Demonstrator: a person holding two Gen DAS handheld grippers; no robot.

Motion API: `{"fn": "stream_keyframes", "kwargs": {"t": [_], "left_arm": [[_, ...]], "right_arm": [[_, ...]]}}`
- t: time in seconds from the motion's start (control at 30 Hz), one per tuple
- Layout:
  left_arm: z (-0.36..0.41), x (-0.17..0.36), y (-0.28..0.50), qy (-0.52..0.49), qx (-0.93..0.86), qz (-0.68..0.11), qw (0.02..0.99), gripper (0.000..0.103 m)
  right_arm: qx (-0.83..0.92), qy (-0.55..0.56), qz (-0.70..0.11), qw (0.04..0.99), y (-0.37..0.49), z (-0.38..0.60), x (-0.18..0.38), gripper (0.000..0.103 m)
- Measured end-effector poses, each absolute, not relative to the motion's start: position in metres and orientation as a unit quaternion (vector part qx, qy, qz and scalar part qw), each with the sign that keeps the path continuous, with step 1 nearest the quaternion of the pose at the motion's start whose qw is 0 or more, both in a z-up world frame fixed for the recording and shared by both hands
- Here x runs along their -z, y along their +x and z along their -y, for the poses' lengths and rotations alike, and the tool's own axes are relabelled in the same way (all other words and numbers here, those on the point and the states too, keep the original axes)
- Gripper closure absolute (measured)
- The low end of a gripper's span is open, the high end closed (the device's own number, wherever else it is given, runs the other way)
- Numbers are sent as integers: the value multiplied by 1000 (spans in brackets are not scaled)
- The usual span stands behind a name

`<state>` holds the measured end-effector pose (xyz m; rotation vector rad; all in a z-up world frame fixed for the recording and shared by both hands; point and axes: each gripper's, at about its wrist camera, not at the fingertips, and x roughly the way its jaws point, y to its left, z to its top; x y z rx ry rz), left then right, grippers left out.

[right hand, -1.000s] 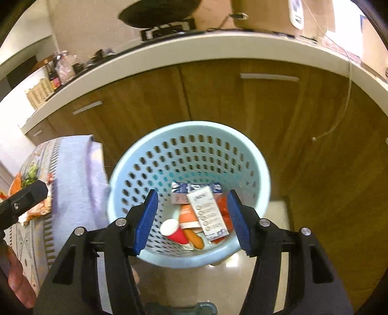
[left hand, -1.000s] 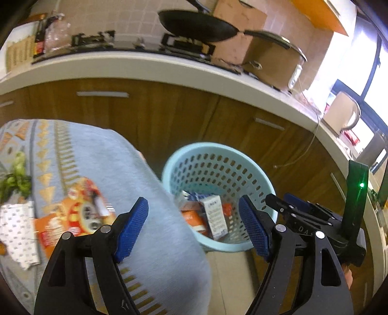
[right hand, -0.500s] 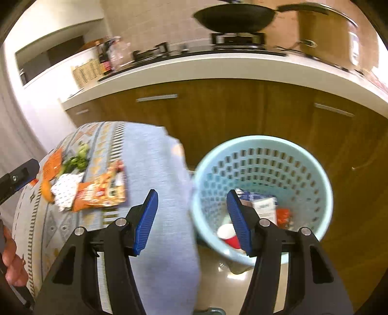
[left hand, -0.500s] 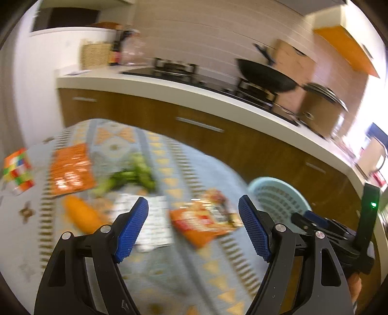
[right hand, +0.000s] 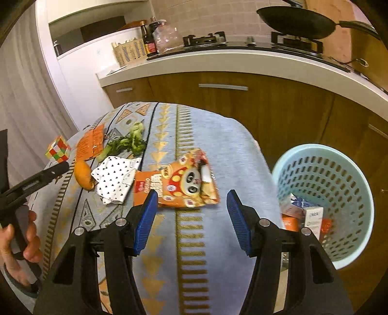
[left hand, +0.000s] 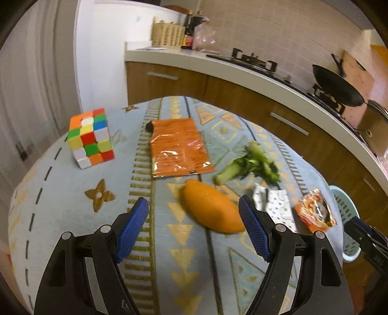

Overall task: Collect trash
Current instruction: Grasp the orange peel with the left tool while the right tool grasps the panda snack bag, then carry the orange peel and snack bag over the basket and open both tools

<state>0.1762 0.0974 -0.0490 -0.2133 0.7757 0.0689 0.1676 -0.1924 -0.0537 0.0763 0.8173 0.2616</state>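
My left gripper (left hand: 194,230) is open and empty above the table, with an orange peel (left hand: 212,209) between and just beyond its fingertips. An orange flat packet (left hand: 178,146), green vegetable scraps (left hand: 249,163), a white dotted wrapper (left hand: 275,206) and a panda snack bag (left hand: 315,213) lie beyond. My right gripper (right hand: 191,220) is open and empty, just short of the panda snack bag (right hand: 184,183). The light blue trash basket (right hand: 339,169) stands on the floor at the right with cartons inside.
A colour cube (left hand: 91,138) sits at the table's left. The table has a patterned blue cloth (right hand: 206,254). Wooden cabinets and a counter with a stove and black pan (right hand: 295,21) run behind. My left gripper's body also shows in the right wrist view (right hand: 31,181).
Both grippers have swung left from over the basket to over the table. The left one now faces the orange peel, the right one the panda snack bag. Both stay open.
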Motion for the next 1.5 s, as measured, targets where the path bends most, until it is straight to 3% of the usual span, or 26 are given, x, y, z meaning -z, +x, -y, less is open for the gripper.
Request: {"fn": "stream_keyframes", "kwargs": {"t": [0.43,0.53,0.67,0.8,0.97,1.07,1.23,1.5], "left_arm": [[-95,74,193,-118,-17,-394,911,31],[-89,75,196,-108,-3,-398,911,41],[-77,76,194,-87,29,-398,913,67],[-72,76,192,-81,37,-395,914,76],[-72,73,186,-84,41,-377,922,80],[-71,70,184,-80,40,-370,925,80],[-69,69,184,-72,39,-366,927,81],[-65,62,179,-68,44,-353,932,83]], "right_arm": [[-100,35,-405,908,208,201,79,48],[-101,34,-409,906,211,202,83,48],[-104,29,-415,903,216,199,86,48],[-112,22,-423,899,221,194,90,48],[-115,18,-442,890,227,188,98,48],[-120,4,-440,890,226,183,98,59],[-140,-10,-433,890,219,177,98,92],[-149,-12,-392,907,199,181,74,96]]}}
